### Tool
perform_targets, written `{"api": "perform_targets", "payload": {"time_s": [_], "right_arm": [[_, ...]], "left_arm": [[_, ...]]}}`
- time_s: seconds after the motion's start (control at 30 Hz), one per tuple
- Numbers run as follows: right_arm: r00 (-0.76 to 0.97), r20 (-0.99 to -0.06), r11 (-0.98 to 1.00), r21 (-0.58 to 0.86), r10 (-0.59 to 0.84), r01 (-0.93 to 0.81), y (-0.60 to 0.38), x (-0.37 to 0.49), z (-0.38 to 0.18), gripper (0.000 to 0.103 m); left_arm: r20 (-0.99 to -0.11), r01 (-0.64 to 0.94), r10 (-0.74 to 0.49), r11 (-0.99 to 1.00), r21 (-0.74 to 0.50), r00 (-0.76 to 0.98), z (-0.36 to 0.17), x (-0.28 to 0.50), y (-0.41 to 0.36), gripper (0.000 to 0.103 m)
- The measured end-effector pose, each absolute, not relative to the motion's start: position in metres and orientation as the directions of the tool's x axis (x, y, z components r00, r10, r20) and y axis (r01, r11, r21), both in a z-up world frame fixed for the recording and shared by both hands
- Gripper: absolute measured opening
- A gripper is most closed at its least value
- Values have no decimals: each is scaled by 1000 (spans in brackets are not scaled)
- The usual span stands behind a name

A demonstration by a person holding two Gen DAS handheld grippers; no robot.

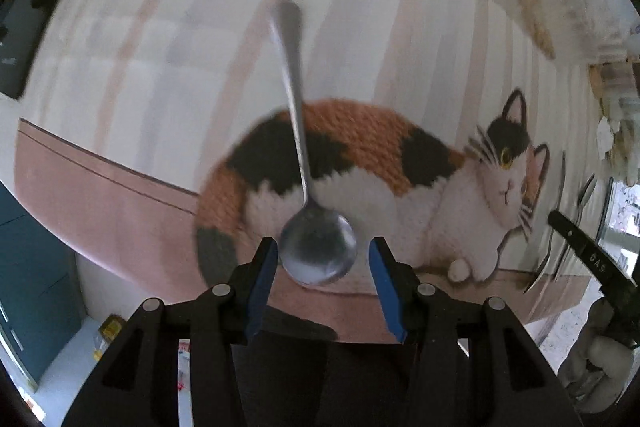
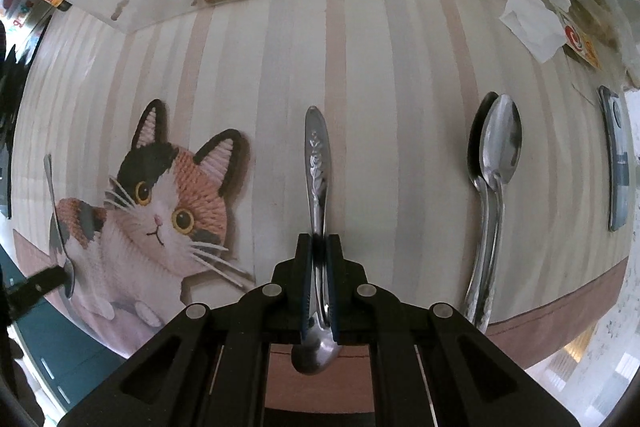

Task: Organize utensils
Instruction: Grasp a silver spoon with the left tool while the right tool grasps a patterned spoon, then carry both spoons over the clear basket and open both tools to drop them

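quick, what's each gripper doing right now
left gripper: open, jaws on either side of a plain spoon but not clamping it.
right gripper: shut on the patterned spoon, gripped near its neck.

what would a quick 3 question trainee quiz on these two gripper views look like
1. True or false: the left gripper is clamped shut on the round spoon.
2. What does the right gripper hold? A) a fork B) the patterned spoon C) nothing
3. How many spoons lie in the stacked pair to the right gripper's right?

Key:
1. False: its jaws stand open on either side of the bowl.
2. B, jaws shut on its handle.
3. Two.
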State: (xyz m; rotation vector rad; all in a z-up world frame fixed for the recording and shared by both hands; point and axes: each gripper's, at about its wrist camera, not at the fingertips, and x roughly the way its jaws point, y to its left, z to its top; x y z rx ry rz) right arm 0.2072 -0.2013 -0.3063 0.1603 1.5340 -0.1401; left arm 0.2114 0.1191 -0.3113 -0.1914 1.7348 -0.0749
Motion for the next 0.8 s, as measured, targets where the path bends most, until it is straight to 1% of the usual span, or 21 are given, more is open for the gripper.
{"api": "perform_targets", "payload": {"time_s": [0.1, 0.13, 0.37, 0.53, 0.6, 0.63, 0.8], "right_arm": [[32, -999, 983, 14, 8, 184, -197, 208, -309, 7], [33, -999, 983, 13, 7, 182, -197, 210, -308, 7], [35, -999, 983, 19, 13, 184, -187, 212, -308, 7], [47, -999, 976, 34, 24, 213, -197, 208, -306, 7], [62, -998, 974, 47, 34, 223, -203, 206, -303, 5], [68, -997, 973, 49, 34, 225, -205, 205, -302, 3], [87, -995, 974, 60, 42, 220, -211, 207, -294, 3]], "left_arm": [[-982, -56, -129, 991, -122, -137, -314, 209, 100, 42], [-986, -35, -110, 994, -106, -124, -313, 210, 94, 38], [-994, 25, -87, 996, -89, -70, -312, 217, 67, 38], [-997, 68, -64, 996, -66, -31, -309, 223, 24, 38], [-998, 78, -65, 995, -66, -16, -303, 223, 16, 38], [-998, 86, -66, 994, -67, -12, -299, 224, 15, 38], [-997, 114, -74, 991, -72, 16, -279, 224, 13, 38]]}}
